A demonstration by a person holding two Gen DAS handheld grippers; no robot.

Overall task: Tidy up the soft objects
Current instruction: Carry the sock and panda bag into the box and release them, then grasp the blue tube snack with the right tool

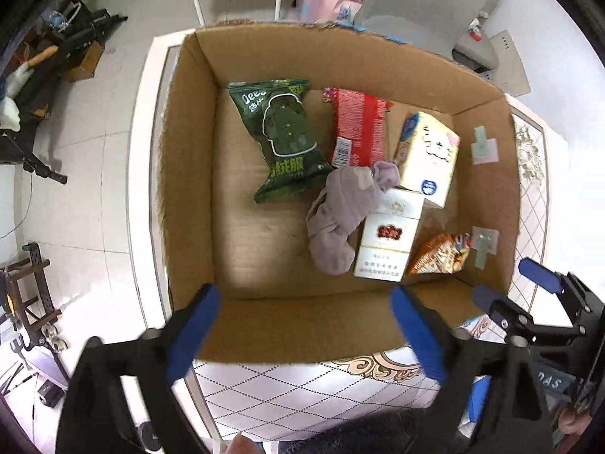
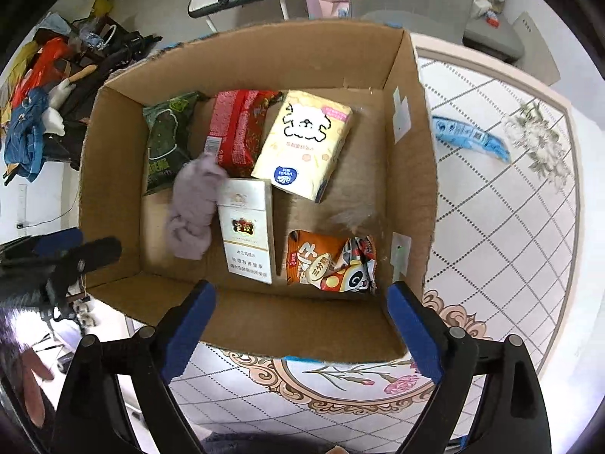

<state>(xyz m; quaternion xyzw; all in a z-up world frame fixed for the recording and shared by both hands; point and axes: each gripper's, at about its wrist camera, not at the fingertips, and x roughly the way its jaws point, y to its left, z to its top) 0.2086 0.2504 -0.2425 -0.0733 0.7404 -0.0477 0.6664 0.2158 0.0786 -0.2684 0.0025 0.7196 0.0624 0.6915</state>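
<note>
An open cardboard box (image 1: 302,325) (image 2: 302,329) stands on the patterned table. Inside lie a green snack bag (image 1: 285,140) (image 2: 166,140), a red packet (image 1: 359,128) (image 2: 238,128), a yellow tissue pack (image 1: 429,159) (image 2: 302,143), a mauve sock (image 1: 340,212) (image 2: 193,208), a white cigarette box (image 1: 389,238) (image 2: 247,230) and an orange snack bag (image 1: 440,253) (image 2: 332,261). My left gripper (image 1: 306,335) is open and empty above the box's near wall. My right gripper (image 2: 300,336) is open and empty above the near wall too. A blue packet (image 2: 470,138) lies on the table right of the box.
The right gripper shows in the left wrist view (image 1: 518,283) beside the box's right corner. The left gripper shows in the right wrist view (image 2: 75,249) at the box's left side. Clutter, tripods and a chair stand on the floor beyond the table (image 2: 491,227).
</note>
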